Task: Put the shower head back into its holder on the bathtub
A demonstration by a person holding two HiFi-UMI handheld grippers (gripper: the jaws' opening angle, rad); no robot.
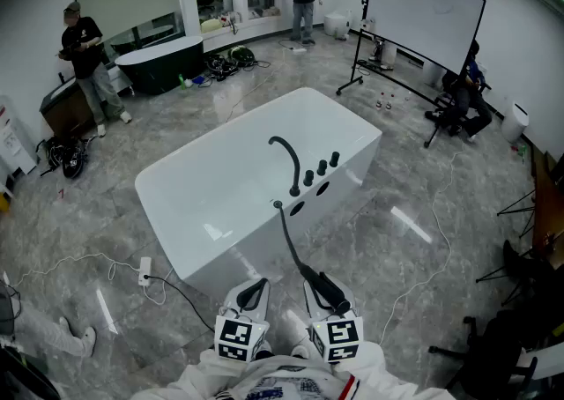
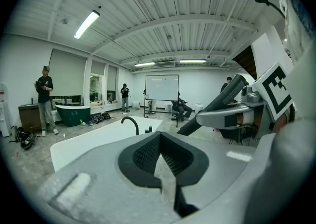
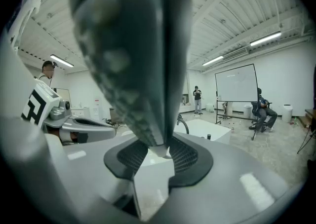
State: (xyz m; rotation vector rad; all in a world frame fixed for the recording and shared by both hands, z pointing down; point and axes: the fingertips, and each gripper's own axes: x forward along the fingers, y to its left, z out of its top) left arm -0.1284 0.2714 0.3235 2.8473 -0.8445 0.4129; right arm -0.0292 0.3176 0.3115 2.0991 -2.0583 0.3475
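Because the black hosed shower head [image 3: 129, 45] must return to the white bathtub [image 1: 159, 180], the right claw [image 3: 158, 150] grips it, while the left claw [image 2: 159, 139] idles shut, empty.

Head view steeply down over the bathtub [image 1: 189, 180]; both gripper views low, near-level, toward the same bathtub.

Test lab: whiteboard [image 1: 427, 11], floor cables [image 1: 88, 259], bathtub [image 1: 163, 180] mid-room.
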